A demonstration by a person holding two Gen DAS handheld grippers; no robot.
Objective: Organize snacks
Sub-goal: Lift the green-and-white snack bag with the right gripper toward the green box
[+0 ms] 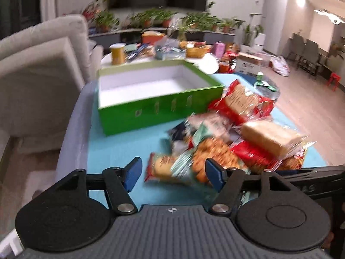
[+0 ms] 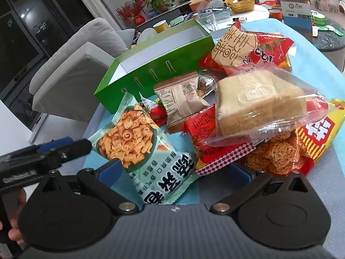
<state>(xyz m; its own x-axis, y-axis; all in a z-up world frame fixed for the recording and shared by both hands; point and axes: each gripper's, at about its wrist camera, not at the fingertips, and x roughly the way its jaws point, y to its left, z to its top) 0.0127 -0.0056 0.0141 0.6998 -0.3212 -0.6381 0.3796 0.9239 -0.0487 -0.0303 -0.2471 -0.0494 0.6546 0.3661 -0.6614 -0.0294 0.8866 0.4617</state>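
Two claws, both spread, neither pinching anything. Left claw (image 1: 173, 172) hovers low over the near edge of the snack pile (image 1: 237, 133), blue pads either side of a small red-edged cracker packet (image 1: 160, 168); view is motion-blurred, so contact can't be called. Right claw (image 2: 179, 172) sits low at the pile's front with the mint-green snack bag (image 2: 138, 142) lying between its pads, not gripped — right pad is mostly hidden under the red packets, gap looks wide. The left tool's arm crosses the right view at lower left.

Snacks are heaped loose on the blue-covered surface (image 1: 112, 149), all outside the box. Clear-wrapped bread slab (image 2: 256, 101) rides on top of the red packets (image 2: 207, 138); a red bag with a round biscuit print (image 2: 239, 45) leans behind it; a noodle-snack bag (image 2: 286, 153) sits at the right; a brown packet (image 2: 181, 101) lies mid-pile.

Green box (image 1: 155, 99), lid off, white inside, holds nothing, just behind and left of the pile — likely the destination, placed close for short carries.

Judgement: sorting not started; the mint bag, frontmost and unburied, looks the easiest first pick. Crinkly bags may slip; the bread could slide if the packets beneath shift.
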